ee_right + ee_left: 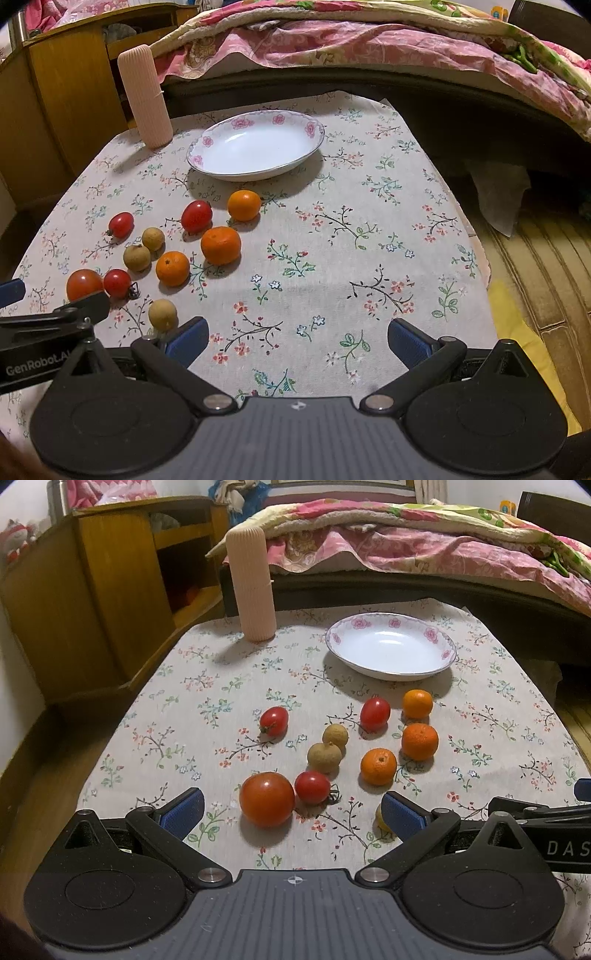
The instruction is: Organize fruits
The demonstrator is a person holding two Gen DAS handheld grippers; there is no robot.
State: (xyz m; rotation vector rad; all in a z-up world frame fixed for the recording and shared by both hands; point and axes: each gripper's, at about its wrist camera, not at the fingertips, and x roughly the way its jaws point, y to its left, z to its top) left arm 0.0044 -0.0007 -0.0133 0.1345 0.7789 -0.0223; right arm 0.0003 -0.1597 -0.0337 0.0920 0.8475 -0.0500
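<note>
Loose fruit lies on a floral cloth in front of an empty white dish (391, 626) (258, 122) with a pink flower rim. A large tomato (266, 799) (84, 283) sits just ahead of my left gripper (292, 814), which is open with nothing between its fingers. Beside it lie a small tomato (312, 787) (117, 283), two longans (324, 757) (137, 257), three mandarins (378, 766) (172, 268) and two more small tomatoes (375, 713) (196, 216). A third longan (162, 314) lies by the left finger of my open right gripper (298, 341).
A ribbed pink cylinder (252, 583) (144, 96) stands at the cloth's far left corner. Behind the table are a bed with a pink quilt (424, 539) and a wooden cabinet (92, 602). The cloth's right half (369, 240) is bare; floor lies past its right edge.
</note>
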